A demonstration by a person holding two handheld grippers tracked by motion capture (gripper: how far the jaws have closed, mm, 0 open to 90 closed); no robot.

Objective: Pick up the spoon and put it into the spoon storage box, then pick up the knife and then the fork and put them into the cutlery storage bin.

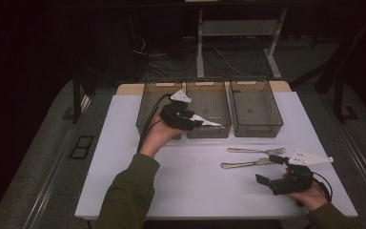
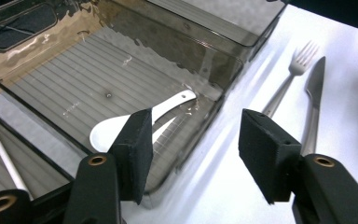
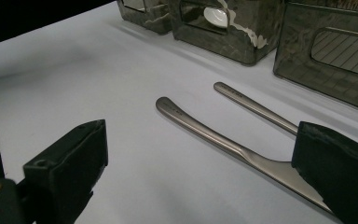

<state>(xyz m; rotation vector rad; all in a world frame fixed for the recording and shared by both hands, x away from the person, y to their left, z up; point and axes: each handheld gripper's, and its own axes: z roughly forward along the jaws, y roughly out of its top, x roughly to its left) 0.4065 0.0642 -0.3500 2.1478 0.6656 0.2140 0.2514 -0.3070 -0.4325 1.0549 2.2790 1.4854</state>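
White ceramic soup spoon (image 2: 121,125) lies flat on the ribbed floor of the middle smoky clear plastic bin (image 2: 200,56), just behind your L gripper's (image 2: 193,149) near-side jaw, bowl end partly hidden by it. Nothing btwn those jaws; they're spread, pads bare. A thin white stick (image 2: 0,151) sits in the next bin over, off that same jaw. Your R gripper (image 3: 205,182) rests low over the white table (image 3: 74,84), jaws wide apart, steel knife (image 3: 223,144) running btwn them, steel fork (image 3: 256,108) just beyond.
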